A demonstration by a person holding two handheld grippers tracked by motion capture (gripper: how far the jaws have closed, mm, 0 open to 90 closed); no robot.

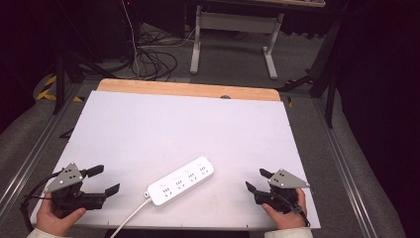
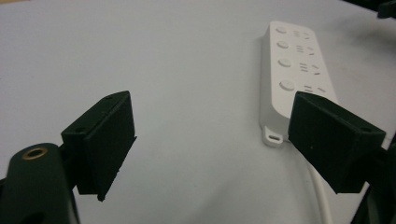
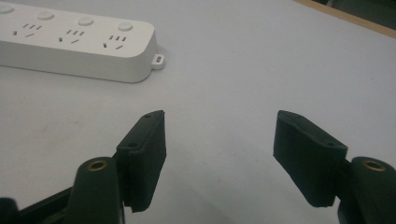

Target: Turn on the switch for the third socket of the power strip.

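— White sheet [image 1: 163,124] over the whole table, wooden edge [image 1: 188,89] showing at twelve o'clock. What's at the near left?

— The left gripper [image 1: 101,179], around seven o'clock, held in the person's left hand [image 1: 52,218]. Its jaws stand apart with nothing between them. They point toward three o'clock.

— And in the middle?

— A white power strip [image 1: 181,181] lies flat at about six o'clock, tilted so its far end aims at two o'clock. Its cord [image 1: 126,220] runs off the near edge. In the left gripper view the strip [image 2: 294,70] lies just beyond the jaws, untouched.

— The right side?

— The right gripper [image 1: 258,180] sits at five o'clock in the right hand [image 1: 285,218], jaws spread wide, empty, apart from the strip [image 3: 79,46].
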